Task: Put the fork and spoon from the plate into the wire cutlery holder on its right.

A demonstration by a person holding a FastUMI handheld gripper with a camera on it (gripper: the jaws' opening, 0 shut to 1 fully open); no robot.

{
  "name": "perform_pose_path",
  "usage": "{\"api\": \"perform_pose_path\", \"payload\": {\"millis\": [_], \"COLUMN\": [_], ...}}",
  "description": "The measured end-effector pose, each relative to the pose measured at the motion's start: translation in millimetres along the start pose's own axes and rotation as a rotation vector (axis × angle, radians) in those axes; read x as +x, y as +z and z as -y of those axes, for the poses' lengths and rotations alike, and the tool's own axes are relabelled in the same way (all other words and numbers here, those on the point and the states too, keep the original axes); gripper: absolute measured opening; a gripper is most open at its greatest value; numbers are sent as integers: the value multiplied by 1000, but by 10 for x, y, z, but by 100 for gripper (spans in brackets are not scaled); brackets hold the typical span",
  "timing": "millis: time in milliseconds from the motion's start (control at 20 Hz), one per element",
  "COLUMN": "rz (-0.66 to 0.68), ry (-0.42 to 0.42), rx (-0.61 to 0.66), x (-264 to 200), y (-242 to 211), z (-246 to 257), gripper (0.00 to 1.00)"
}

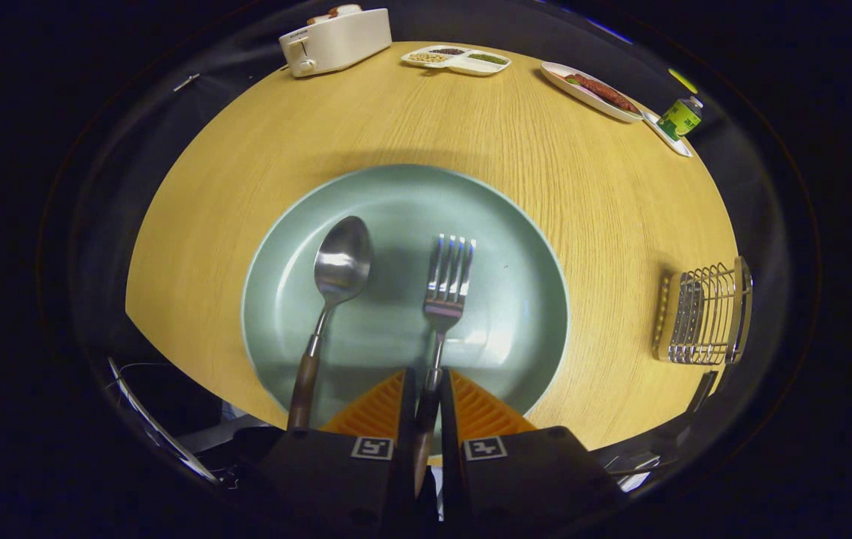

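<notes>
Tongs [427,385] level over plate [516,247] rim, clamped on fork [447,284] handle.

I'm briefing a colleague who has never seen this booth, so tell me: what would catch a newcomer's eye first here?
First, the big pale green plate in the middle of the round wooden table, with a spoon lying on it and a fork beside it. The gripper is shut on the fork's handle, between the fingers. Off to the plate's right stands the wire cutlery holder.
</notes>
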State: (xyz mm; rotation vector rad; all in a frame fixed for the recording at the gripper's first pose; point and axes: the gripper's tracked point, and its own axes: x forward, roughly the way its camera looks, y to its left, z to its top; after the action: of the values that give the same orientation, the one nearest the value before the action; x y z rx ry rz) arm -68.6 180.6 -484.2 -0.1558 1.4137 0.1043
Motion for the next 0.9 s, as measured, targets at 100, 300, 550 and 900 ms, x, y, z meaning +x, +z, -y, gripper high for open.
{"api": "perform_pose_path", "payload": {"millis": [100,300,550,900], "rz": [12,8,48,126], "ry": [54,135,171,288], "rx": [-19,-20,12,70], "x": [-30,-57,-291,-1200], "y": [20,-5,118,336], "z": [-50,-9,144,563], "gripper": [14,9,8,8]}}
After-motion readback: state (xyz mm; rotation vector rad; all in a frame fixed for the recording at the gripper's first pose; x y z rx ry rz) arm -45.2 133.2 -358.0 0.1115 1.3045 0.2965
